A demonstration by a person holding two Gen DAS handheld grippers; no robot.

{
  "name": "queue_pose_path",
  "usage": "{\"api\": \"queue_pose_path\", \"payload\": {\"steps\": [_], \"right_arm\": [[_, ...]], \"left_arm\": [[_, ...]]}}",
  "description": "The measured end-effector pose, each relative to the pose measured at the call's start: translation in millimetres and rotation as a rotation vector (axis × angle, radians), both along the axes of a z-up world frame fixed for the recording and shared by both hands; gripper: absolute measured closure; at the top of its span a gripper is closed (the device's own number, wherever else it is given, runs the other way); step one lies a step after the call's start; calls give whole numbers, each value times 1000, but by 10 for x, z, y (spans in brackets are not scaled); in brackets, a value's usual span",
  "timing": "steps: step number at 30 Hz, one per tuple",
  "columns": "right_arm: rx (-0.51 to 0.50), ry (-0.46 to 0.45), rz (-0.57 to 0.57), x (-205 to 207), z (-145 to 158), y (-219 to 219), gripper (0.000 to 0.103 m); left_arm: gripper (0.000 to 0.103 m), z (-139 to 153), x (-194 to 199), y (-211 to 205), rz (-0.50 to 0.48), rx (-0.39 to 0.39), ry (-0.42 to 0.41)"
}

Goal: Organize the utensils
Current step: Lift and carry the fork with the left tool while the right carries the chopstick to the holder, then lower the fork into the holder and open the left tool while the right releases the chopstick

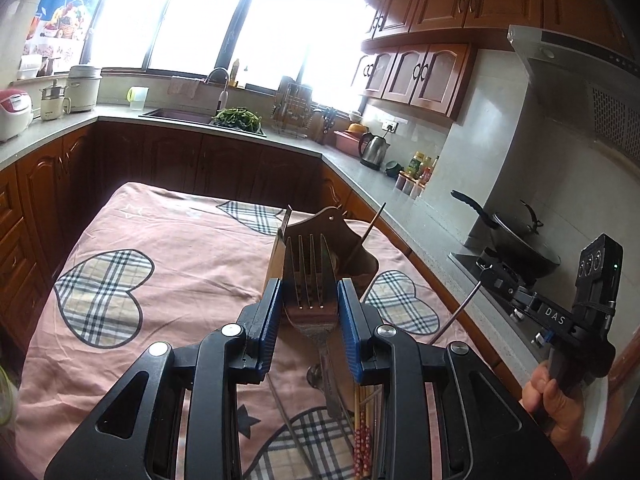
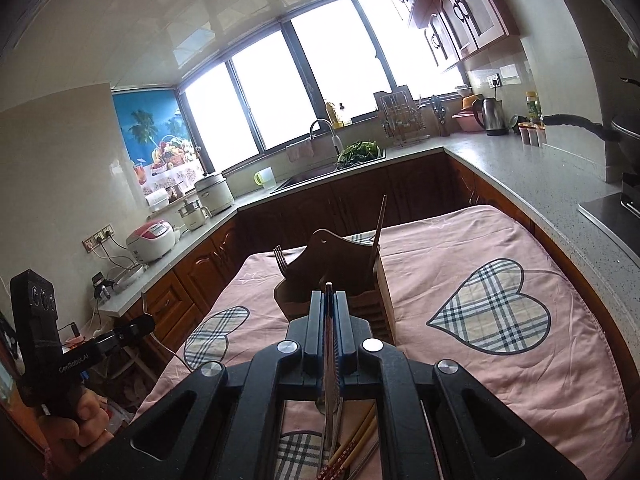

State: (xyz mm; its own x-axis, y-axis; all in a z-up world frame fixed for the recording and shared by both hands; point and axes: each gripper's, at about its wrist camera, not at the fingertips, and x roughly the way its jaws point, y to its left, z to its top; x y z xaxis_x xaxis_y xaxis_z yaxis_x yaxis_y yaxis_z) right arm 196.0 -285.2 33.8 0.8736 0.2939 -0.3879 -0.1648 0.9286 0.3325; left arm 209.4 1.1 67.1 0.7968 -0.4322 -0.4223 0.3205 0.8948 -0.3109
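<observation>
The left gripper [image 1: 310, 300] holds a silver fork [image 1: 310, 276] between its two blue pads [image 1: 272, 312]. The jaws are closed on the fork just below its prongs. The prongs point up and away, toward the wooden holder [image 1: 328, 248]. The fork's handle hangs down under the gripper.

The wooden holder stands on the table with the pink cloth [image 1: 168, 232]. The cloth has checked hearts on it. Another fork [image 1: 286, 220] already stands in the left side of the holder, prongs up. A thin stick [image 1: 370, 232], maybe a chopstick, leans out of the holder's right side.

The right gripper [image 2: 329, 298] is just in front of the holder [image 2: 332, 264] in its own view. Its jaws are pressed nearly together on a thin metal utensil [image 2: 329, 344] that runs straight between them. The end of it is too small to tell what it is. From the left view, a thin metal rod [image 1: 458, 312] sticks down out of the right gripper.

More utensils lie on the cloth nearer than the holder, under both grippers. There are wooden chopsticks [image 2: 352, 444] with red patterned ends and some metal pieces beside them.

A sink [image 1: 180, 114] with green vegetables [image 1: 238, 118] is far behind the holder, under the bright window.
</observation>
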Motion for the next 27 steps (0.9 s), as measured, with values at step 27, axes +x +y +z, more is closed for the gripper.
{"api": "queue_pose_path", "payload": {"steps": [27], "right_arm": [[-46,-205,-87,1185,763,-119,99]], "left_arm": [[77,368,1450,-355,161,7,-141]]}}
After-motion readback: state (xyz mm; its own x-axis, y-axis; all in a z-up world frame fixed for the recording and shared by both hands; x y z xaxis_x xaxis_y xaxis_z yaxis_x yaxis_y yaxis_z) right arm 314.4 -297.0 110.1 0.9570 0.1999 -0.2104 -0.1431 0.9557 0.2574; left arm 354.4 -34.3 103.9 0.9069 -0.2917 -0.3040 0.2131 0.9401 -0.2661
